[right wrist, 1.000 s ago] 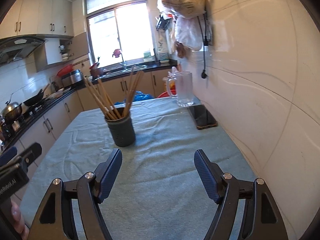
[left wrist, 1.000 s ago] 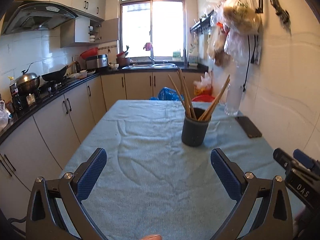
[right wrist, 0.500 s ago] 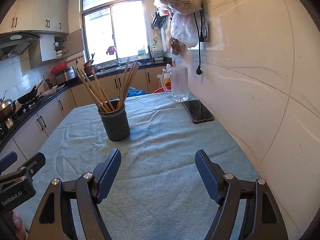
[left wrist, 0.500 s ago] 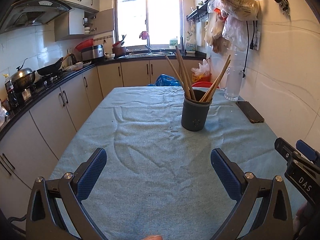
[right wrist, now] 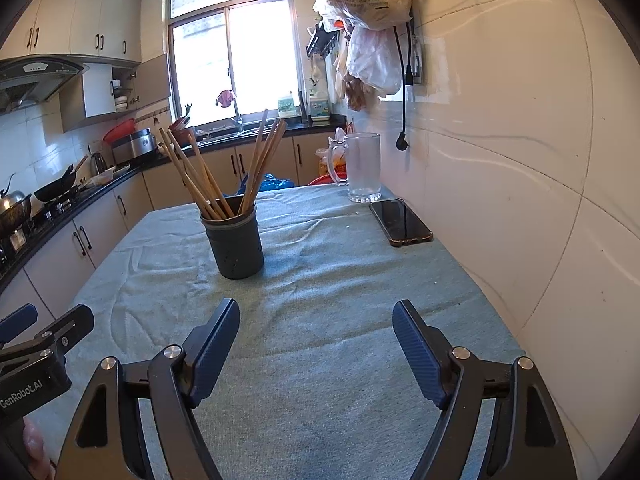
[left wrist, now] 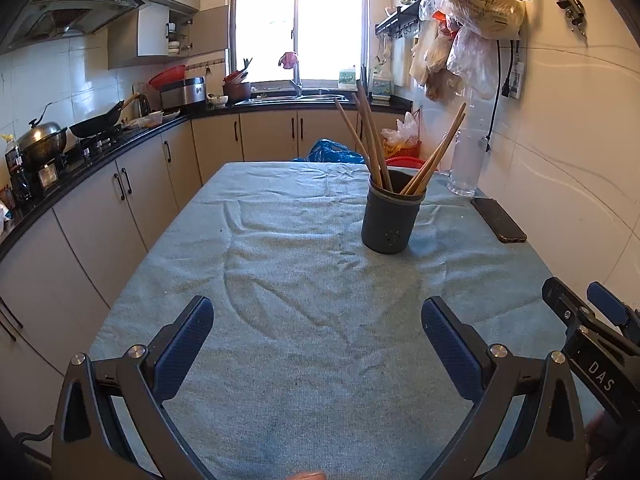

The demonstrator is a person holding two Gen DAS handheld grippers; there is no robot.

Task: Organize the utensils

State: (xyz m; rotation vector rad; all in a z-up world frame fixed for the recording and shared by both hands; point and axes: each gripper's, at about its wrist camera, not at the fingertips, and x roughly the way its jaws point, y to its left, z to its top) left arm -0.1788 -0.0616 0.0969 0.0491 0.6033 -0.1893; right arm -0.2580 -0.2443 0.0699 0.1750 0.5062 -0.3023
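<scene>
A dark grey utensil holder (left wrist: 390,218) stands upright on the table's blue-green cloth (left wrist: 304,288), far right of centre; it also shows in the right wrist view (right wrist: 236,246). Several wooden chopsticks (left wrist: 370,136) stand in it, fanned out left and right, also seen in the right wrist view (right wrist: 200,176). My left gripper (left wrist: 318,320) is open and empty over the near part of the cloth, well short of the holder. My right gripper (right wrist: 316,322) is open and empty, to the right of the left one.
A black phone (right wrist: 400,222) lies on the cloth by the right wall, with a glass mug (right wrist: 362,168) behind it. Bags hang on the wall (right wrist: 368,0) above. Cabinets and a stove counter (left wrist: 92,140) run along the left. The table's left edge (left wrist: 160,240) drops to the aisle.
Both grippers have tilted up and pulled back slightly, so the holder sits higher and farther in both views. Both stay open and empty. Nothing on the table has moved.
</scene>
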